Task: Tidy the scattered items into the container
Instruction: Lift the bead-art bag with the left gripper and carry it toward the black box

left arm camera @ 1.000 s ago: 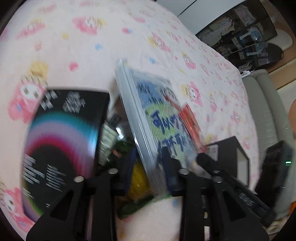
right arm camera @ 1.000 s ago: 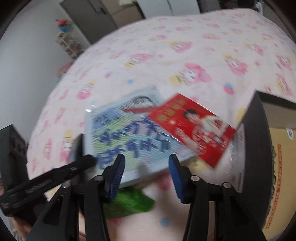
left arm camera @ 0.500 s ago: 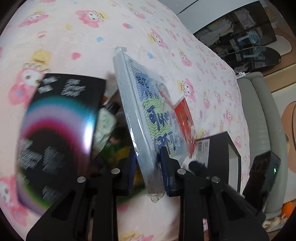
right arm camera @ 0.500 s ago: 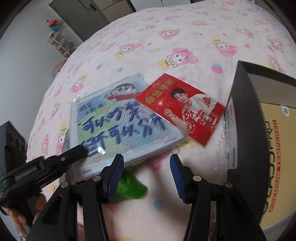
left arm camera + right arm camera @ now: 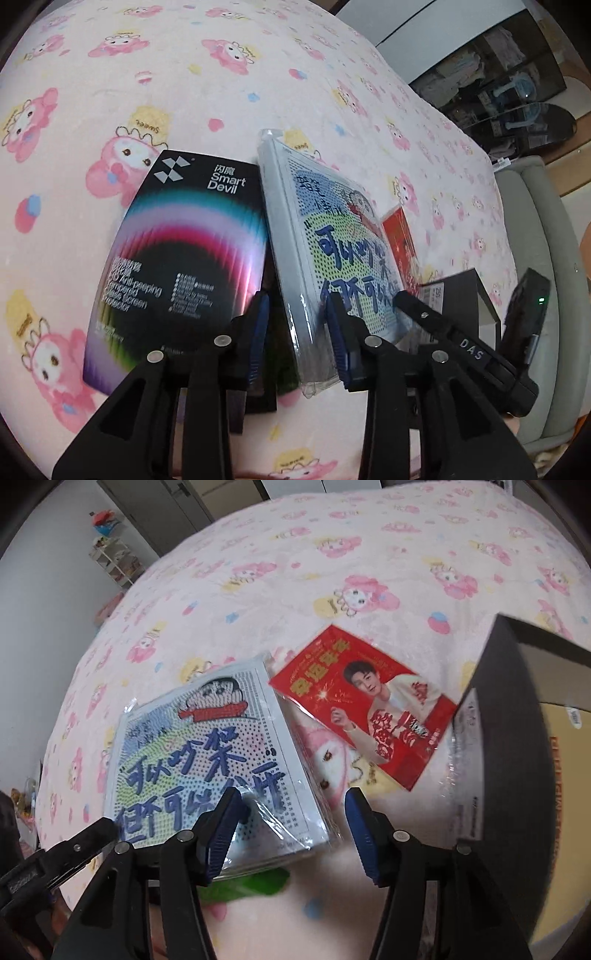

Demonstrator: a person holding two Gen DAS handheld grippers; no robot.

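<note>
My left gripper (image 5: 297, 334) is shut on the near edge of a plastic-wrapped cartoon bead-art kit (image 5: 332, 251), which it holds tilted up on edge over the pink bedspread. The kit also shows in the right wrist view (image 5: 207, 760), with the left gripper's finger at its lower left. My right gripper (image 5: 291, 830) is open and empty, just above the kit's near right corner. A red card with a man's picture (image 5: 369, 709) lies flat to the kit's right. The black open box (image 5: 502, 738) stands at the right edge. A black Smart Devil screen protector pack (image 5: 177, 266) lies left of the kit.
A green packet (image 5: 251, 886) lies under the kit's near edge. The bed is covered by a pink cartoon-print blanket (image 5: 184, 74). A grey sofa (image 5: 543, 258) and a dark cabinet (image 5: 498, 74) stand beyond the bed's far side. A white shelf (image 5: 114, 561) stands by the wall.
The left gripper has closed on the kit's edge and raised it more upright. The right gripper has moved closer over the kit's corner, still open.
</note>
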